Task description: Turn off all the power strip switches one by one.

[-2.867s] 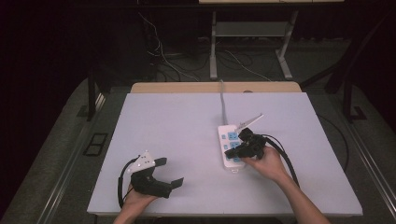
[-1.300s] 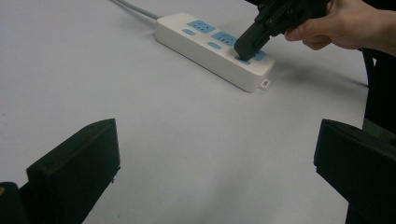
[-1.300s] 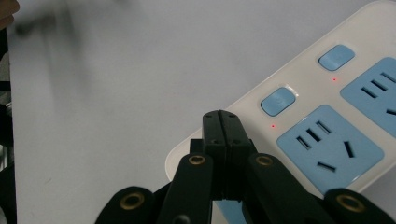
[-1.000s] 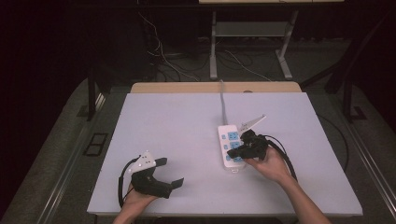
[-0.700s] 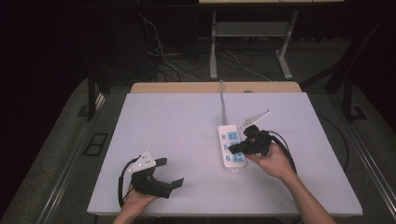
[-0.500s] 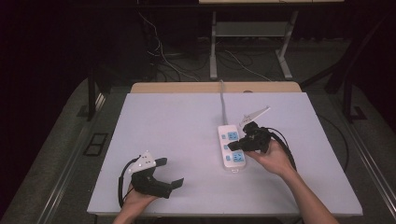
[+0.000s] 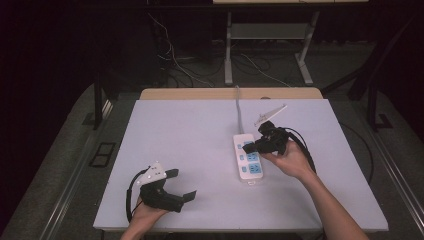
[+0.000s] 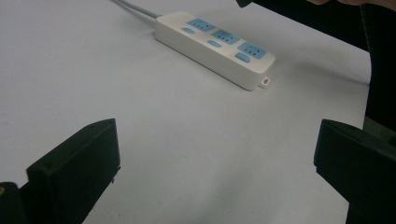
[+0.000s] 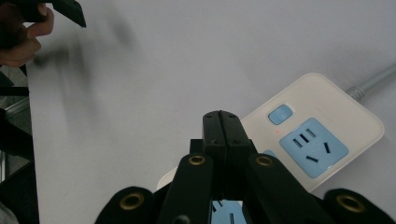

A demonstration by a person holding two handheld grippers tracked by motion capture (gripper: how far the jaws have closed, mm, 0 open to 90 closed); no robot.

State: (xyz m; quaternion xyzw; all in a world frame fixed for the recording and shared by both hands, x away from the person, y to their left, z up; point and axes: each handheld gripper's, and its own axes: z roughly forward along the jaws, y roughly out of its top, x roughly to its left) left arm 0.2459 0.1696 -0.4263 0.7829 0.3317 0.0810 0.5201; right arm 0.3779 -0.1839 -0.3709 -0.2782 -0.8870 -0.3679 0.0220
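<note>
My right gripper, jaws pressed together on nothing, hovers over the white plastic power strip with blue sockets, right of centre on the white table; my left gripper rests spread at the near left

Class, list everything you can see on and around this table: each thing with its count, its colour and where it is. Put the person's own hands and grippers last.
Power strip: one, white with three blue sockets and blue switches, right of the table's middle.
Strip's cable: one, grey, runs from the strip to the table's far edge.
Table: one, pale grey top with a wooden far edge.
Loose cables: several, on the floor beyond the table.
Metal frame: one, grey, beyond the table.
Left gripper: one, black, jaws open, at the near left of the table.
Right gripper: one, black, jaws shut, above the strip's far end.
Hands: two, left hand, right hand.
</note>
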